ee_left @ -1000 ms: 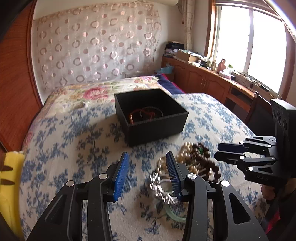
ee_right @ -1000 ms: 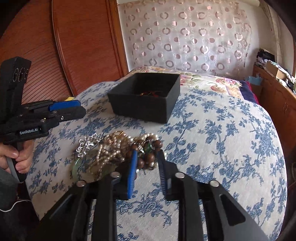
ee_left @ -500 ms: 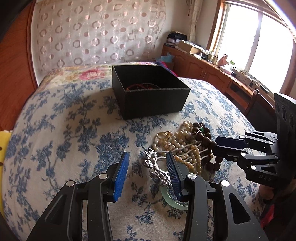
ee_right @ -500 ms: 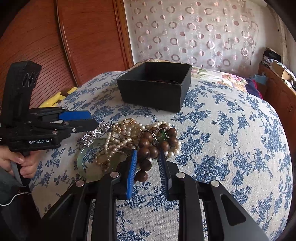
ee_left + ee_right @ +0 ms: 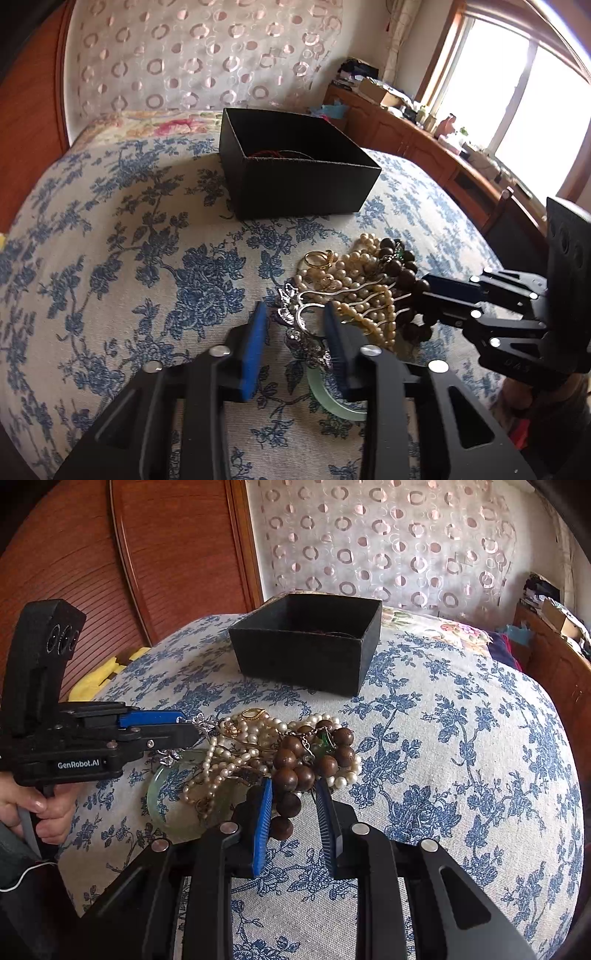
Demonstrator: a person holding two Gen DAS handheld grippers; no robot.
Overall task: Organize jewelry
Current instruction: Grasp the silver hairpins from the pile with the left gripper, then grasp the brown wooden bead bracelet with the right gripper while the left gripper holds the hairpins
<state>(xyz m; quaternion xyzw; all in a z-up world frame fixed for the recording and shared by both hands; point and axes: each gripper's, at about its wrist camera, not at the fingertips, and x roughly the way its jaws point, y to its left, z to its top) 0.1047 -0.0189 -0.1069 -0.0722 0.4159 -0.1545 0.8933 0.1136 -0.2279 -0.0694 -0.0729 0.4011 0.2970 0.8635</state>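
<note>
Sorting barely begun: black box (image 5: 295,177) holds only a red cord piece, heap of jewelry (image 5: 266,753) waits on the bedspread (image 5: 461,757), left gripper (image 5: 295,325) part-open around the silver comb (image 5: 306,321), right gripper (image 5: 293,805) part-open astride the brown beads (image 5: 295,771).

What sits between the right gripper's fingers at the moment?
In the right wrist view, the right gripper is open around the near end of the brown wooden bead bracelet, with two beads in the gap. Its pads haven't visibly closed on them.

"GenRobot.AI" on left tongs (image 5: 184,727)
</note>
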